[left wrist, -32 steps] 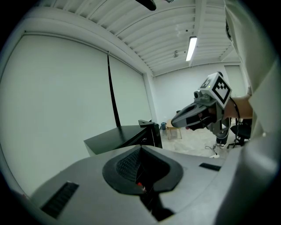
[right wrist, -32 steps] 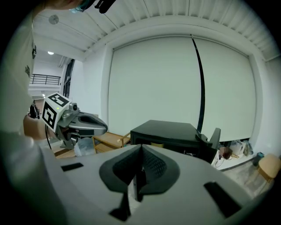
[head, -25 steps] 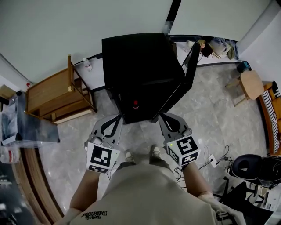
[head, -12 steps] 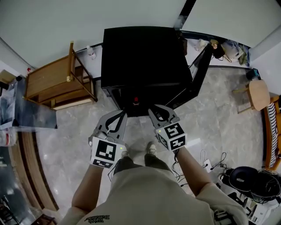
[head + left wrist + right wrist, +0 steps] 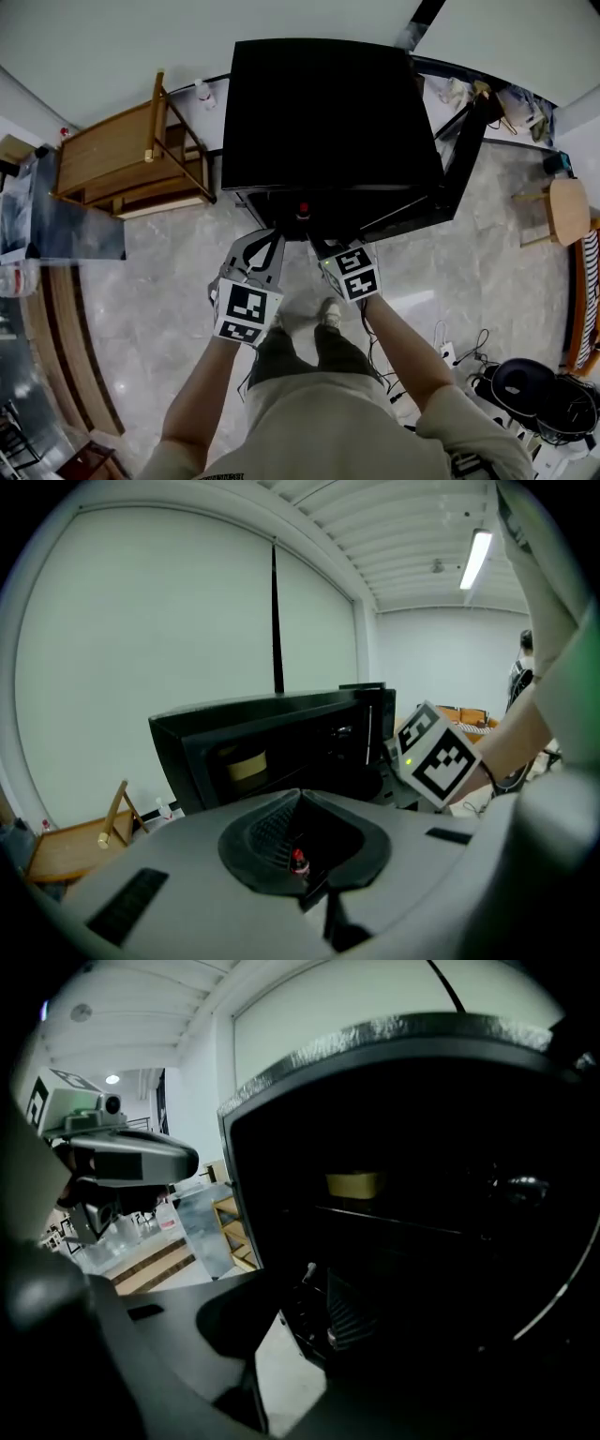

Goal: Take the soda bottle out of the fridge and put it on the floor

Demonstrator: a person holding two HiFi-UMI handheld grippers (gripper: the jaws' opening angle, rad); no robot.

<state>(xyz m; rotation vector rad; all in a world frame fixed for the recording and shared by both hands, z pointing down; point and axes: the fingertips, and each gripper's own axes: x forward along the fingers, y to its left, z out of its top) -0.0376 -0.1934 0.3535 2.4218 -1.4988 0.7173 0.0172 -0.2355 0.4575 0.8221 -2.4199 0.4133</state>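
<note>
Soda bottle (image 5: 303, 208), red cap over dark body, low inside open black fridge (image 5: 319, 112), 12 o'clock of left gripper (image 5: 269, 242) clenched empty, right gripper (image 5: 328, 247) jaws just opening, released.

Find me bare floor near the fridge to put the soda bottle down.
Open marble floor lies left of the shoes, between the wooden rack and the fridge. Another patch lies between the fridge door and the stool. Crowded lower right: power strip and black chair.
</note>
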